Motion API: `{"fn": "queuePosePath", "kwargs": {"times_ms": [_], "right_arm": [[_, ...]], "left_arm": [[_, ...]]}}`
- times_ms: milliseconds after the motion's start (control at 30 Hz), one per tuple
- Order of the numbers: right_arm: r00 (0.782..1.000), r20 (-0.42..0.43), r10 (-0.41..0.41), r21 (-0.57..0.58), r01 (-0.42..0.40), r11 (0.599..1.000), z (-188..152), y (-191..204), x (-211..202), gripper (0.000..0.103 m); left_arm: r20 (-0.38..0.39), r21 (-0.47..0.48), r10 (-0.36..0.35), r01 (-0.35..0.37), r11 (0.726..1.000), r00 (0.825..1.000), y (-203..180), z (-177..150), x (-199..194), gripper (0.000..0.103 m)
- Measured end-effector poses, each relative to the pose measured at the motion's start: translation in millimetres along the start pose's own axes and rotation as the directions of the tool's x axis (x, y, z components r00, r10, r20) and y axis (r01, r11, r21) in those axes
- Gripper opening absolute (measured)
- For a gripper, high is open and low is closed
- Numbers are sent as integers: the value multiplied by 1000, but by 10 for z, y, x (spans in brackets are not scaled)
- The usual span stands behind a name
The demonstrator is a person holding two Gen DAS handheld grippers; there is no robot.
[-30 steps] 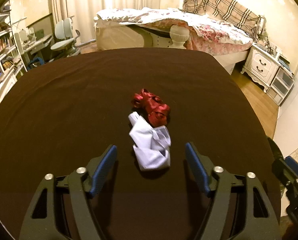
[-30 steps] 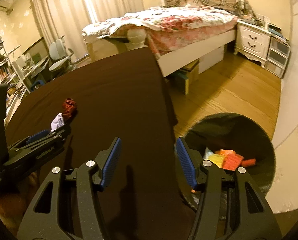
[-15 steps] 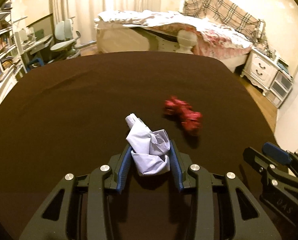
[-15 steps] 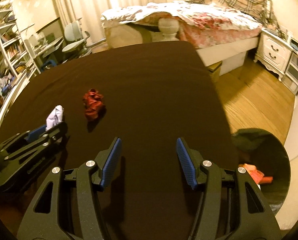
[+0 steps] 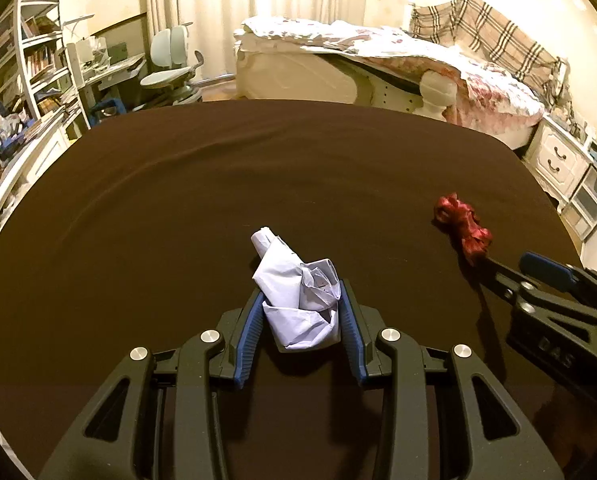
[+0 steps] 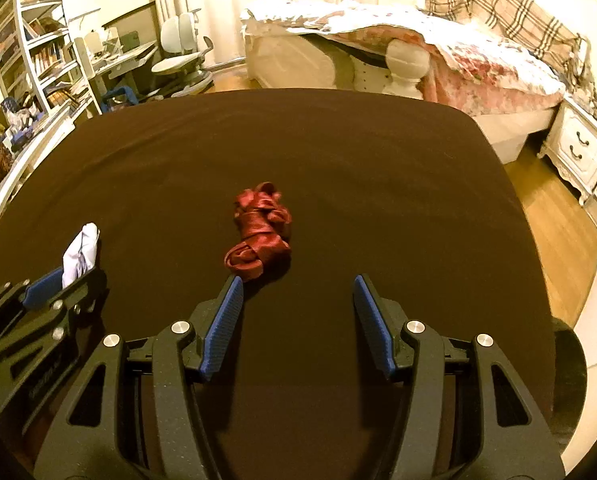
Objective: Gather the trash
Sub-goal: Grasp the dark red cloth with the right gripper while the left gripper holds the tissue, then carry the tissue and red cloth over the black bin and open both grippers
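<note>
The left gripper (image 5: 300, 316) clamps its blue pads on the crumpled white paper (image 5: 298, 300) over the dark brown tablecloth (image 5: 218, 184). The right gripper (image 6: 298, 304) stands open, empty, its left pad just short of the red wrapper (image 6: 262, 236) lying on the cloth

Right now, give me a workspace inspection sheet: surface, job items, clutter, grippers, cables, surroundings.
Surface: dark brown tablecloth, mildly wrinkled.
Job's things: crumpled white paper between the left gripper's pads; red ribbon wad lying loose on the cloth.
Clutter: nothing seen on the table beyond those two.
Grippers: left gripper shut on the paper; right gripper open, empty, the ribbon just ahead of its left finger.
Cables: nothing seen.
Surroundings: bed, office chair, bookshelves, white nightstand.
</note>
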State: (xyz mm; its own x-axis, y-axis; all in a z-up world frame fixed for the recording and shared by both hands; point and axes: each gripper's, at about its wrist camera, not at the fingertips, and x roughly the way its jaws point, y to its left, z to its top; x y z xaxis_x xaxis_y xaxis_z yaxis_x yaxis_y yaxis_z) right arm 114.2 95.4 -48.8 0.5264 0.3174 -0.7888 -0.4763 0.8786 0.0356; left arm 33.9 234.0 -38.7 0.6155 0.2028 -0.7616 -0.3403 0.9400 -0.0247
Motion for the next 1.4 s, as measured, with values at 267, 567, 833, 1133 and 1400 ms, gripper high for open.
{"fn": "queuePosePath", "kwargs": {"times_ms": [267,567,833,1133,1400], "right_arm": [[999,-17,45,20,-44,999,41,58,30,56],[1000,-7,-3,-5,3,1000,284,181,243,56],[1000,1,-30,-39,30,999,288,277,267,29],[1000,6,10,-24,-10,1000,-16,207,12,28],[1000,19,22,13,-22,1000,-335,5,-288,28]], "left_arm": [[4,-23,-4,4,1000,1000,122,19,18,38],[-6,-67,0,-1,998,1000,289,118,126,38],[-6,-62,-2,2,998,1000,289,102,128,38],[7,-52,-6,6,999,1000,235,34,23,38],[14,-28,-35,36,999,999,41,-139,-132,38]]}}
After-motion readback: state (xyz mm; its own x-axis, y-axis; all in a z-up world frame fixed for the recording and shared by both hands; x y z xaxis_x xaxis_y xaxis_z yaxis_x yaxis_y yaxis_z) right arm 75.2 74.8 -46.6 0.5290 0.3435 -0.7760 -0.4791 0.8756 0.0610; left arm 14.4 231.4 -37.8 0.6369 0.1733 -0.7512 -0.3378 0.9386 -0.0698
